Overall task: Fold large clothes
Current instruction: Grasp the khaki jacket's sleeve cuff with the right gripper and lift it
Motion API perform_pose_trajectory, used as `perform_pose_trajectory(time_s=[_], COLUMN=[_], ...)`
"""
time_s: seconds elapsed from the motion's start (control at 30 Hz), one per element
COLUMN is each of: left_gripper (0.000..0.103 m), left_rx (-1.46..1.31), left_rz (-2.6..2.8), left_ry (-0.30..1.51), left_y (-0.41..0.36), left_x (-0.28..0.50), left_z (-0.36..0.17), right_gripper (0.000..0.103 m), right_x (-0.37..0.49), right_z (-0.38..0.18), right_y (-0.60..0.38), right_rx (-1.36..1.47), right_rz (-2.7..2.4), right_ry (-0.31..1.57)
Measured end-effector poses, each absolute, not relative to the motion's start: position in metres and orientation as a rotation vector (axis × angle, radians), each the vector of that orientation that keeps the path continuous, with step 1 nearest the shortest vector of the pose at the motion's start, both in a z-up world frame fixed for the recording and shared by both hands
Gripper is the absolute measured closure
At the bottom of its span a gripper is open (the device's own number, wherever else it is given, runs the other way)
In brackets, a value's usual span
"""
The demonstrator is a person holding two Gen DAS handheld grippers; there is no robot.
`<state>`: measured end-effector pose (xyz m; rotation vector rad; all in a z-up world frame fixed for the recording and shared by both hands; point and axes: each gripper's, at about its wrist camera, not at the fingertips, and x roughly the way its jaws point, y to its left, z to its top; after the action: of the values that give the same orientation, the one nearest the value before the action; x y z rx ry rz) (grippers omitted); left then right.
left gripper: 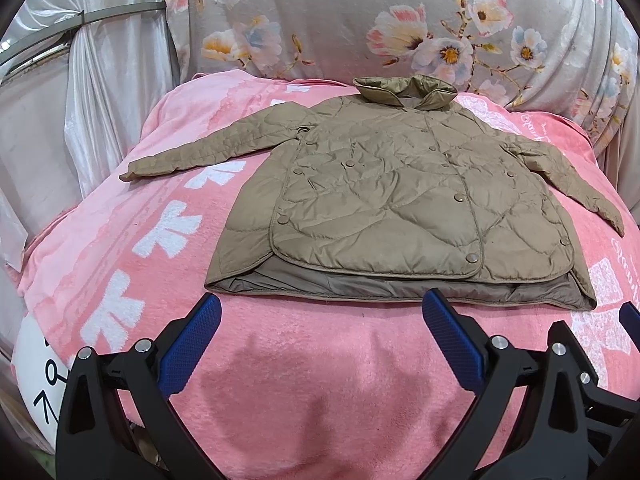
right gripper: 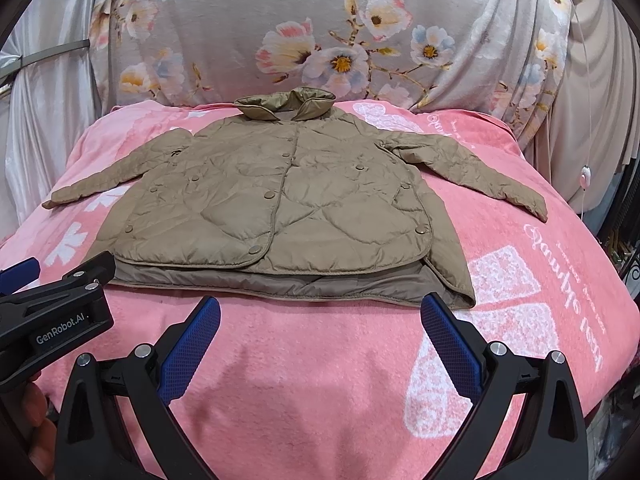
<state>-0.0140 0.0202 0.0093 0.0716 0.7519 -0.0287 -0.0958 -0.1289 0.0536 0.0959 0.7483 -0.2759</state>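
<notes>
Both grippers, left [left gripper: 320,316] & right [right gripper: 320,316], jaws wide, holding nothing, just short of hem | jacket [left gripper: 384,200] flat on pink blanket [left gripper: 280,360], sleeves out, prob. spread ready for first fold

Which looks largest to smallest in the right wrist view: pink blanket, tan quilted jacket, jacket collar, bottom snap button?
1. pink blanket, spreading well past everything on it
2. tan quilted jacket
3. jacket collar
4. bottom snap button, a small dot

No close calls; nearness changes nothing here.
</notes>
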Motion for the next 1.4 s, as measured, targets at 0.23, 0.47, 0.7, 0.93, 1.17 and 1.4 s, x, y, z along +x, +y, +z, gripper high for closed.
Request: perform_pose_trajectory(time_s=[0.23,0.47,0.7,0.93,1.17,1.4], left_gripper=[0.005,0.005,0.005,0.005,0.005,0.005], left_rx=[0.072,0.069,0.069,0.068,0.03,0.041], left_rz=[-0.029,-0.026,-0.025,-0.017,0.011,0.036], left_ry=[0.751,0.752,0.753,0.759,0.77,0.735], left_y=[0.02,0.023,0.025,0.032,0.041,0.048], left_x=[-0.014,-0.014,-0.014,-0.009,0.018,0.06], left_z=[0.009,0.009,0.01,0.007,0.005,0.01], right_gripper=[0.005,0.005,0.005,0.005,0.005,0.005], right_x=[-0.095,-0.095,-0.095,-0.09,-0.066,-0.031], right_z=[0.055,0.055,0.053,0.047,0.046,0.046], right_y=[-0.126,-0.126,-0.127,-0.132,-0.192,-0.311], right_rx=[0.097,0.096,0.096,0.112,0.239,0.432], right_rz=[-0.275,-0.274,-0.274,-0.267,-0.288,-0.411], right_ry=[0.752,0.752,0.752,0.765,0.788,0.742])
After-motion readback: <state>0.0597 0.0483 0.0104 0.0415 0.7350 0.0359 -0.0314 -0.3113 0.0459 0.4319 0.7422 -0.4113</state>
